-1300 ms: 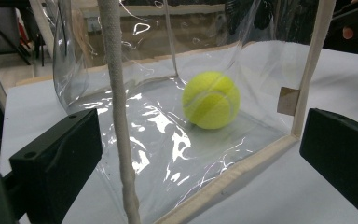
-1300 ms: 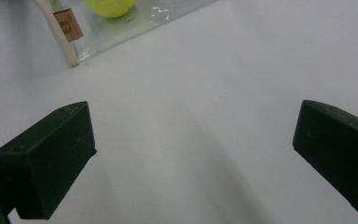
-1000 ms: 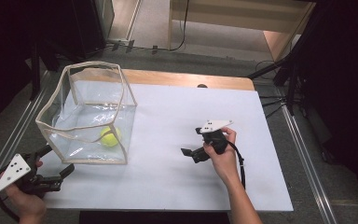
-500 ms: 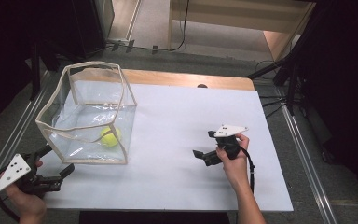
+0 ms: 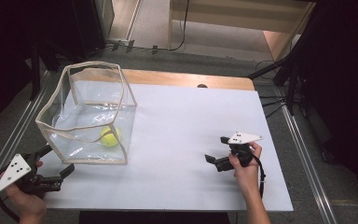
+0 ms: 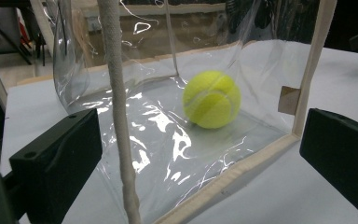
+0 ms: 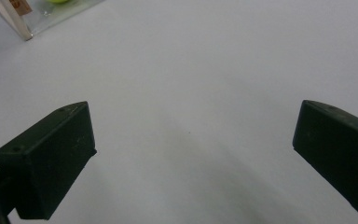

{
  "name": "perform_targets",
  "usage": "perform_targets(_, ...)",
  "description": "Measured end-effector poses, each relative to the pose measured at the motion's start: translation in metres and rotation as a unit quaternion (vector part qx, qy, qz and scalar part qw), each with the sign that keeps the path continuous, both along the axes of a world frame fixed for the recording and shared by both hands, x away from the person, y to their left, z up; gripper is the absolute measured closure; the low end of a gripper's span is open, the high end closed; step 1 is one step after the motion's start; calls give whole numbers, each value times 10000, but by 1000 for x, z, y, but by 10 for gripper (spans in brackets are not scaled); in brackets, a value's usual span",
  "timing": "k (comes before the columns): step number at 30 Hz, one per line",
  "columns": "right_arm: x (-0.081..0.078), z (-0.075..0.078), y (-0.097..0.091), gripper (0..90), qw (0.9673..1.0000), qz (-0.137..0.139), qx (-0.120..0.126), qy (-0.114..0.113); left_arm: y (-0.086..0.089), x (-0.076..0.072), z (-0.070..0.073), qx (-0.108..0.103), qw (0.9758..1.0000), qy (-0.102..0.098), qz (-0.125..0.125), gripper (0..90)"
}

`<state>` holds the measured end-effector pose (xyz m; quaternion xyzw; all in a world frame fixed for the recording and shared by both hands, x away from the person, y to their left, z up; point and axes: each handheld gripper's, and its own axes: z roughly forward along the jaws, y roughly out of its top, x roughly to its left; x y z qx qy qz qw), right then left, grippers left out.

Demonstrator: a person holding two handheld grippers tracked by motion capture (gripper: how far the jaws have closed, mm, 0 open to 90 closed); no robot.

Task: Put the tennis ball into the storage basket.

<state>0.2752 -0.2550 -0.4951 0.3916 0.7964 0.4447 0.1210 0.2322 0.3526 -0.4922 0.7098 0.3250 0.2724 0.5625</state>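
From the high view, we see the tennis ball (image 5: 109,136) lying on the floor of the clear plastic bag (image 5: 86,116), which stands at the table's (image 5: 182,121) left side. Our left gripper (image 5: 56,163) sits just beside the bag's near corner, jaws spread and holding nothing; our right gripper (image 5: 216,151) is well apart, also released.

In the left gripper view, the ball (image 6: 211,99) lies straight ahead between the jaws, behind the bag wall; the bag's rope-like trim (image 6: 119,112) hangs close in front.

In the right gripper view, our jaws gape over bare table; the bag corner (image 7: 28,23) shows at far upper left, probably with the ball's edge.
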Motion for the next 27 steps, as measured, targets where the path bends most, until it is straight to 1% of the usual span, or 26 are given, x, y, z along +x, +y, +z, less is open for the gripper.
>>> perform_targets(8, -11, -7, -15, 0, 9999, -139, 63, -6, 0, 0, 0, 3, 10000, 8, -2, 0)
perform_targets(12, -16, -9, -21, 0, 9996, -258, 81, -27, 0, 0, 0, 11, 10000, 10, 2, 0)
perform_targets(18, -23, -10, -29, 0, 9993, -350, 100, -102, 0, 0, 0, 24, 10000, 3, -5, 0)
perform_targets(21, -26, -11, -33, 0, 9991, -388, 146, -82, 0, 0, 0, 24, 10000, 8, -7, 0)
perform_targets(23, -28, -12, -36, 0, 9990, -410, 135, -125, -1, 0, 0, 21, 10000, 5, -10, 0)
perform_targets(25, -30, -12, -38, 0, 9989, -447, 137, -106, 0, 0, 0, 25, 10000, 6, -8, 0)
perform_targets(27, -32, -12, -41, 0, 9985, -490, 204, -135, 0, 0, 0, 15, 10000, 2, -4, 0)
